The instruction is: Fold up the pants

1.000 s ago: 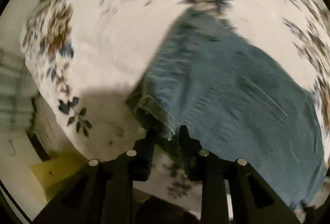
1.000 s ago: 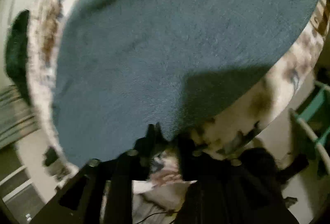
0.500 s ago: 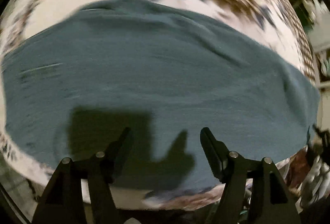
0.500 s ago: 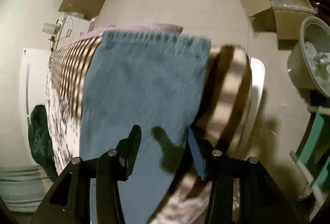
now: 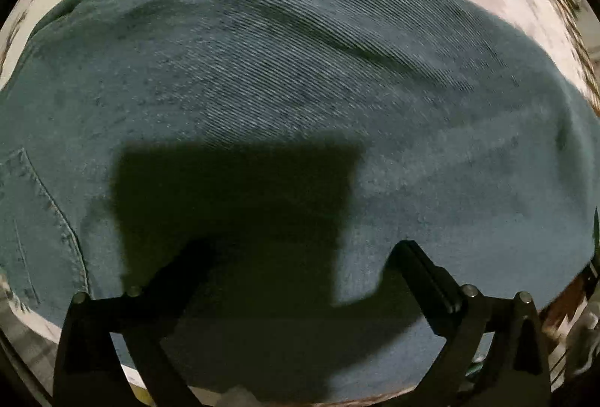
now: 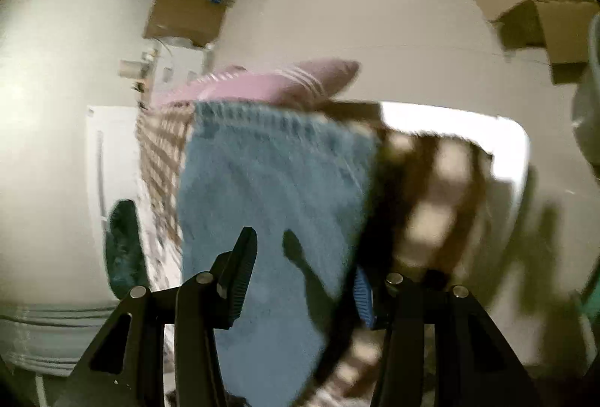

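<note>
The left gripper (image 5: 300, 264) hangs low over the pants (image 5: 300, 88), fingers spread, holding nothing. The right gripper (image 6: 303, 272), also spread, points along the pants' leg (image 6: 270, 182).

Left claw (image 5: 300, 264): both black fingers spread wide, nothing between them, tips poised just above the surface, casting a blocky shadow ahead. Right claw (image 6: 303, 268): fingers likewise parted and empty, ribbed blue pad visible on the right finger's inner face.
</note>
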The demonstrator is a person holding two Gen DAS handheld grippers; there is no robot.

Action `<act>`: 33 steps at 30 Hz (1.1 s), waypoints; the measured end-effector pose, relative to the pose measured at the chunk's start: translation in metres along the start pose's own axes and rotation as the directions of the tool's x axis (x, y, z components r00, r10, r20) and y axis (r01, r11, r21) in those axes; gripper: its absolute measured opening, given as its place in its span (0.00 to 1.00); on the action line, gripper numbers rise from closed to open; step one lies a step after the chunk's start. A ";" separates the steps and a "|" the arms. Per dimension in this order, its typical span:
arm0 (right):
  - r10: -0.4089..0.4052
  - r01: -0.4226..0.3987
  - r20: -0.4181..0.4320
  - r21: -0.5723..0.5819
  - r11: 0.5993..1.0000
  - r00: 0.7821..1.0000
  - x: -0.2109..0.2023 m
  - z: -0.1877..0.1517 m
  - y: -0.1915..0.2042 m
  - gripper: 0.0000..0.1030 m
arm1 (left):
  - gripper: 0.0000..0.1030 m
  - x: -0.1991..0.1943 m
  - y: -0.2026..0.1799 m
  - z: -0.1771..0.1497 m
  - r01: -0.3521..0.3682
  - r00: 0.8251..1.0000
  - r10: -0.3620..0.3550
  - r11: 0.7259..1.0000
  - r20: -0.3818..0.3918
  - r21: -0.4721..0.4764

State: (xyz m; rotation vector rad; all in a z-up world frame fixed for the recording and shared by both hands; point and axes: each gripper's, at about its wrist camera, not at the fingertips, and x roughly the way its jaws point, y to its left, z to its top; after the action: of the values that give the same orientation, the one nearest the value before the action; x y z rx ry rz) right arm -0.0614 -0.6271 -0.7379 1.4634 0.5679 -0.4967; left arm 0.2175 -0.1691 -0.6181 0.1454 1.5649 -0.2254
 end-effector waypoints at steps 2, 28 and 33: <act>0.035 -0.035 0.017 0.030 0.999 0.999 0.010 0.007 0.001 0.48 | 1.00 0.000 -0.001 -0.001 0.003 1.000 -0.002 1.000 0.008 -0.027; 0.003 -0.207 -0.269 -0.734 0.647 0.963 0.067 -0.269 0.287 0.10 | 1.00 -0.094 0.189 -0.065 0.152 0.975 -0.083 0.926 0.205 -0.347; -0.197 -0.213 -0.333 -0.861 0.462 0.922 0.141 -0.386 0.263 0.10 | 1.00 -0.079 0.241 -0.092 0.117 0.984 -0.046 0.894 0.170 -0.432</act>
State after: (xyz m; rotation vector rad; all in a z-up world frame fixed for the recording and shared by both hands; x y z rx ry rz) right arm 0.1924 -0.2235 -0.6321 0.4926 0.9592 0.1663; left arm 0.1849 0.0899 -0.5513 -0.2898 1.4296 0.0569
